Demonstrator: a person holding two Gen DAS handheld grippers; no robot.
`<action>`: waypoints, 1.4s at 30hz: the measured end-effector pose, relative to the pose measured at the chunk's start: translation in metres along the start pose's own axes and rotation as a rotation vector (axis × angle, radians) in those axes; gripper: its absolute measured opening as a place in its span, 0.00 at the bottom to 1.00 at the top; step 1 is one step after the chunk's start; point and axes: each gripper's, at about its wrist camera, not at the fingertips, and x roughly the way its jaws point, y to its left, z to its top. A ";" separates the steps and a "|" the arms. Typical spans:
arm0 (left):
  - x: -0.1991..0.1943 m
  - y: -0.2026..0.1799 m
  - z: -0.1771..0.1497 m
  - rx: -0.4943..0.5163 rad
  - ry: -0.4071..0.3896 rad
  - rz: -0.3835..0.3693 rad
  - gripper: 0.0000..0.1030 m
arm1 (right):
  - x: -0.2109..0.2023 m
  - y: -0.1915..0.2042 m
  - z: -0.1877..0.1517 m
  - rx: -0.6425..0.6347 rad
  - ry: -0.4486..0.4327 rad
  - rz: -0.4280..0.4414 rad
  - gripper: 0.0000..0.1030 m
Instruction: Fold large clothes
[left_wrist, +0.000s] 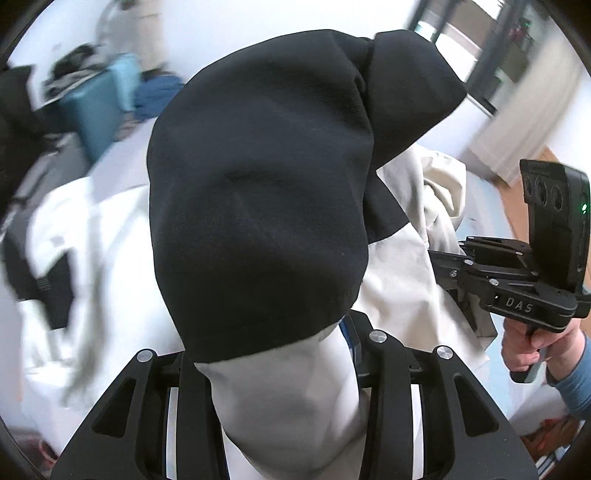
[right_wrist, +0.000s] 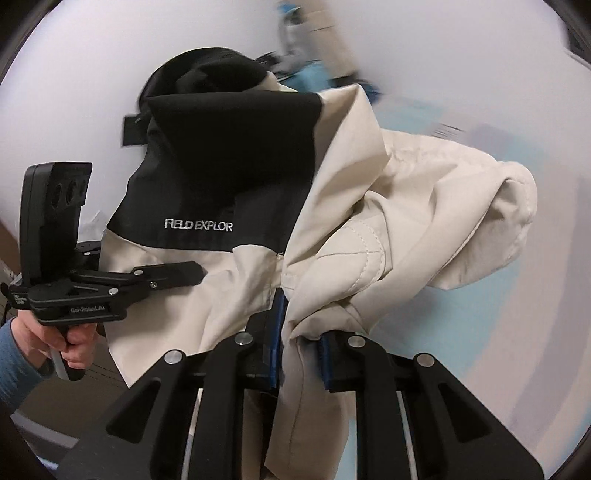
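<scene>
A large cream and black jacket (right_wrist: 229, 184) with "FIELD EXPLOR" lettering hangs in the air between both grippers. My left gripper (left_wrist: 280, 354) is shut on the jacket's cream and black cloth (left_wrist: 258, 192), which fills the left wrist view. It also shows in the right wrist view (right_wrist: 195, 273), its fingers clamped on the cream cloth. My right gripper (right_wrist: 301, 354) is shut on a bunched cream fold beside the stitched cuff (right_wrist: 354, 254). In the left wrist view the right gripper (left_wrist: 439, 262) is at the right, its tips hidden in cream cloth.
A teal suitcase (left_wrist: 99, 103) and piled clothes (left_wrist: 159, 92) stand at the back left. More white and black garments (left_wrist: 55, 240) lie below on the left. A window (left_wrist: 480, 44) and wooden floor (left_wrist: 517, 177) are at the right. The background is motion-blurred.
</scene>
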 end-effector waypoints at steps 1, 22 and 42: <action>-0.009 0.018 -0.001 -0.025 -0.003 0.006 0.36 | 0.016 0.024 0.010 -0.025 0.000 0.006 0.14; 0.000 0.334 -0.022 -0.261 0.044 0.135 0.37 | 0.300 0.164 0.126 -0.067 0.261 -0.028 0.13; 0.054 0.374 -0.060 -0.308 0.097 0.216 0.57 | 0.394 0.146 0.098 -0.116 0.375 -0.137 0.14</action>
